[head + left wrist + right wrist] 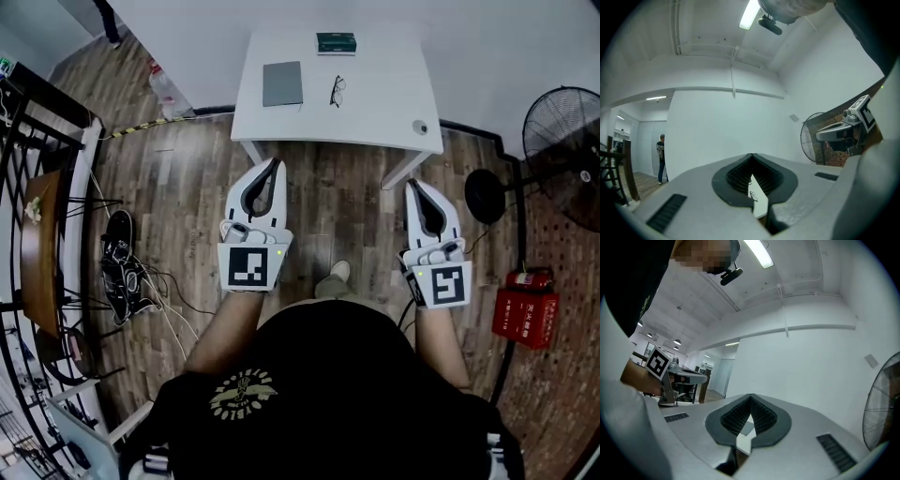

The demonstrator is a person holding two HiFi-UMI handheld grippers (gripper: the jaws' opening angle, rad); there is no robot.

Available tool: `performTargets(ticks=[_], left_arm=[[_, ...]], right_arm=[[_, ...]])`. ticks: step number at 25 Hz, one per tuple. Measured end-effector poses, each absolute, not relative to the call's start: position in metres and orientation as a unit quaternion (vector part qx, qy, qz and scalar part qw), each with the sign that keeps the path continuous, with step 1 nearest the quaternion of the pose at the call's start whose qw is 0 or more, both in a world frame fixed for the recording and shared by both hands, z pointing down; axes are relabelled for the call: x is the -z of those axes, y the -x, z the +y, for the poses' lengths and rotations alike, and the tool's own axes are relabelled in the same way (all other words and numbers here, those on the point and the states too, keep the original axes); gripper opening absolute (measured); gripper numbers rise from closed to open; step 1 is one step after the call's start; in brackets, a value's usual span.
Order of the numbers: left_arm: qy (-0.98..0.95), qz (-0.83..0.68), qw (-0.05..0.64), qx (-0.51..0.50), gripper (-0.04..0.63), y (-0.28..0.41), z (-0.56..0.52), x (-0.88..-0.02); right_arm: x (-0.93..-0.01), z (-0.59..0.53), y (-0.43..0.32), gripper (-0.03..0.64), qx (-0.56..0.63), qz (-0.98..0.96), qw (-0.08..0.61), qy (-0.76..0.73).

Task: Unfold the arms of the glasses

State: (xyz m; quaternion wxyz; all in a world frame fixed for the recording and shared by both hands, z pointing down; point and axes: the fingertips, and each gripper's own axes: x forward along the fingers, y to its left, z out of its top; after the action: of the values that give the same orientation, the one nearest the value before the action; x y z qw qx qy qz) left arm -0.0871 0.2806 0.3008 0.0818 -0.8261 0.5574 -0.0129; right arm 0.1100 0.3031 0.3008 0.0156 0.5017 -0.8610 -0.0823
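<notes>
Left gripper (275, 163) pressed together | right gripper (412, 186) pressed together | glasses (337, 91) ahead on table (384, 103)

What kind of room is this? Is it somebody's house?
Probably a workroom or office, not a home. There's a plain white table on a wooden floor, a big standing fan, a red fire extinguisher box and loose cables.

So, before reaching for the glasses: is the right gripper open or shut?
Shut. The right gripper shows jaws touching at the tips, nothing between them.
</notes>
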Motion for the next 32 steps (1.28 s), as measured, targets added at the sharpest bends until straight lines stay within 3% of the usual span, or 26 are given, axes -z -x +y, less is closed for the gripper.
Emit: performTargets(ticks=[14,32], left_arm=[[0.831,0.547,0.100,0.029,0.008,0.007,0.234,-0.291],[0.828,0.550,0.099,0.039,0.007,0.004,0.224,-0.306]], right_arm=[[-0.284,0.241,-0.185,-0.006,0.101,-0.871,-0.021,-0.480],[-0.313,0.222,-0.184,-0.006,0.082,-0.881,-0.021,-0.466]])
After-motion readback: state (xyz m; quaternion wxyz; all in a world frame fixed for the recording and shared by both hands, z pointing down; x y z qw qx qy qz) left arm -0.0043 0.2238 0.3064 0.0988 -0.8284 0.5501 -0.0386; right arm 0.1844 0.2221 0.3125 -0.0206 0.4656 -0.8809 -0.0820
